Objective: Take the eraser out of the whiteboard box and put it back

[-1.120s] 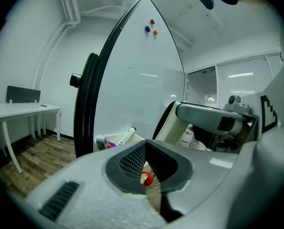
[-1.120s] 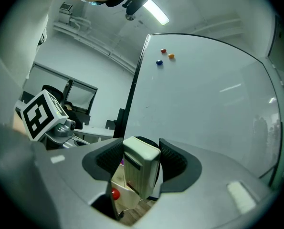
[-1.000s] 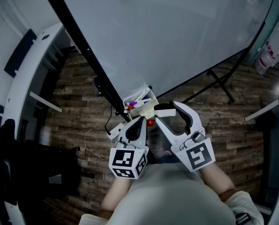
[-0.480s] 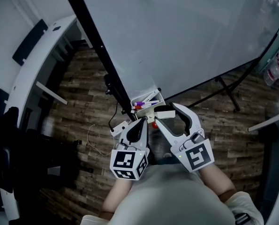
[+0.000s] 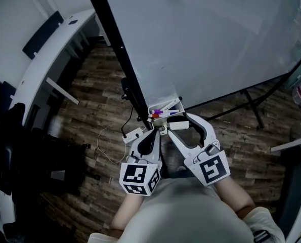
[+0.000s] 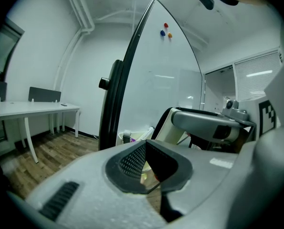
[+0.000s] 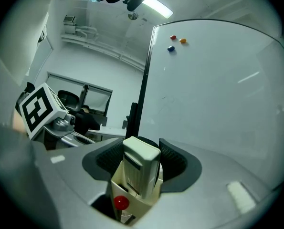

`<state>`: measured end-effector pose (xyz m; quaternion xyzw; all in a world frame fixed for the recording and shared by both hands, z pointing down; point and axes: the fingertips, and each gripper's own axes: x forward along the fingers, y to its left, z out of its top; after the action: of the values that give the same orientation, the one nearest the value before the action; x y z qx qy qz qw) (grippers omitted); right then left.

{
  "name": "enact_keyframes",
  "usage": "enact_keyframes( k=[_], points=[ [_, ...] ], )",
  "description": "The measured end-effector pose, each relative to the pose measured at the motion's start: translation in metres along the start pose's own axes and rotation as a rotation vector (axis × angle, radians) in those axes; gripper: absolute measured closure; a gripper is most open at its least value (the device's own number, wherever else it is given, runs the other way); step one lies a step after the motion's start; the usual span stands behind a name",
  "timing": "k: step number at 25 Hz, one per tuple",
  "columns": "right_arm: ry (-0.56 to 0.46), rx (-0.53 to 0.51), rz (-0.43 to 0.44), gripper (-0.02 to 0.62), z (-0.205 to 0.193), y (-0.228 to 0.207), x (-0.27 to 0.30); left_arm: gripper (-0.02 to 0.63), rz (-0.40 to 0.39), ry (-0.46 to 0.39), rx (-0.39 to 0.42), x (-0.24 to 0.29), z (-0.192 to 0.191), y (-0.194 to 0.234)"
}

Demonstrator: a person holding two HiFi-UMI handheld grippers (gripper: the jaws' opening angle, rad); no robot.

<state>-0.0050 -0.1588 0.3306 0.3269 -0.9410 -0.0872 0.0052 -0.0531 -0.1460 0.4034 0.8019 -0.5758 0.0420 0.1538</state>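
A cream-white eraser [image 5: 178, 125] stands upright between the pads of my right gripper [image 5: 181, 123], which is shut on it. In the right gripper view the eraser [image 7: 141, 168] has its lower end inside the cream whiteboard box [image 7: 130, 208], next to a red ball [image 7: 120, 202]. The box [image 5: 164, 117] hangs at the whiteboard's [image 5: 216, 34] lower corner and holds coloured markers [image 5: 163, 112]. My left gripper [image 5: 157, 131] is shut just below the box's near edge. I see nothing held between its pads [image 6: 132, 159].
The board's black frame post [image 5: 117, 49] runs down to the box, and a stand leg [image 5: 251, 105] spreads to the right. A white desk [image 5: 49, 59] and a dark chair [image 5: 18, 156] are at the left. A thin cable [image 5: 105, 148] lies on the wooden floor.
The view has shifted, so the box sits further right in frame. The right gripper has brought the eraser from beside the box to its opening. The left gripper stays shut.
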Motion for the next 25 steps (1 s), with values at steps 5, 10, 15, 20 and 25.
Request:
enact_keyframes(
  k=[5, 10, 15, 20, 25],
  points=[
    [0.013, -0.001, 0.035, 0.353, -0.006, 0.001, 0.005, 0.603, 0.029, 0.000, -0.009, -0.001, 0.000, 0.004],
    [0.028, 0.007, 0.061, 0.353, -0.015, 0.000, 0.009, 0.603, 0.049, 0.004, -0.011, 0.000, -0.002, 0.005],
    [0.053, 0.001, 0.087, 0.353, -0.026, 0.000, 0.013, 0.603, 0.072, 0.010, -0.015, 0.000, -0.004, 0.008],
    [0.085, 0.017, 0.105, 0.354, -0.039, 0.001, 0.016, 0.603, 0.092, 0.010, -0.020, 0.000, -0.004, 0.011],
    [0.103, -0.005, 0.126, 0.354, -0.049, 0.001, 0.022, 0.603, 0.105, 0.010, -0.022, 0.002, -0.005, 0.014]
  ],
)
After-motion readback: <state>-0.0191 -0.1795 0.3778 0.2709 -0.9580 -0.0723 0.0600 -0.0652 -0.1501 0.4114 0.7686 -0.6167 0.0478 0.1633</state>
